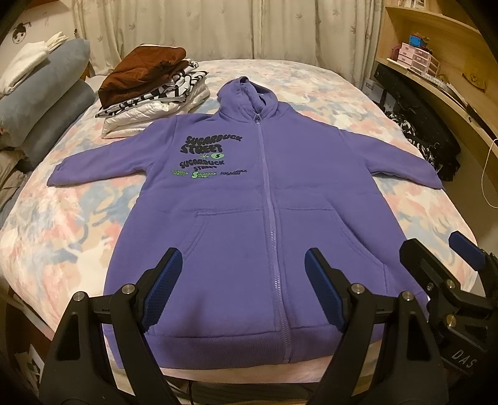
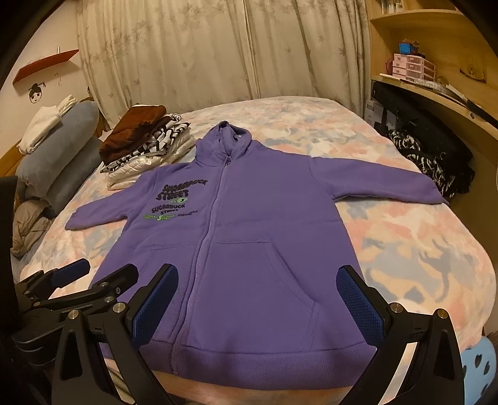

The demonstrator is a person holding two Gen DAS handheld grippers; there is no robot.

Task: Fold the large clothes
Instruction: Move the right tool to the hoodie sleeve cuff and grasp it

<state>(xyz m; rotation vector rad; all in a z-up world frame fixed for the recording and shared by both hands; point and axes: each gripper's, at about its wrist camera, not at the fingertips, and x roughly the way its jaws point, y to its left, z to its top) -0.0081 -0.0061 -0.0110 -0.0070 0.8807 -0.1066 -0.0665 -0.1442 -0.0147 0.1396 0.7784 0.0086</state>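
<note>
I am looking down along both grippers at a purple zip-up hoodie (image 1: pixel 236 218) spread flat, front side up, on a bed (image 1: pixel 62 224) with a pastel pink, blue and white patterned cover. The zip is closed, the hood (image 1: pixel 246 96) points toward the far curtains (image 1: pixel 218 28), and both sleeves stretch out sideways. Dark and green lettering reading "Sugarduck Street" sits on the chest, left of the zip as I see it.

My left gripper (image 1: pixel 244 280) hovers over the hoodie's lower front near the ribbed hem, jaws wide apart with nothing between the blue pads. My right gripper (image 2: pixel 258 293) hovers just beside it over the pocket area, jaws equally spread and empty. Whether either touches the fabric I cannot tell.

At the far left of the bed, just beyond the left sleeve, stands a stack of folded clothes (image 1: pixel 149 90), brown on top, black-and-white print and white beneath. Grey-blue pillows (image 1: pixel 46 93) lie further left. A wooden shelf unit (image 2: pixel 435 62) stands at the right, with dark patterned fabric (image 2: pixel 429 162) heaped at the bed's edge.
</note>
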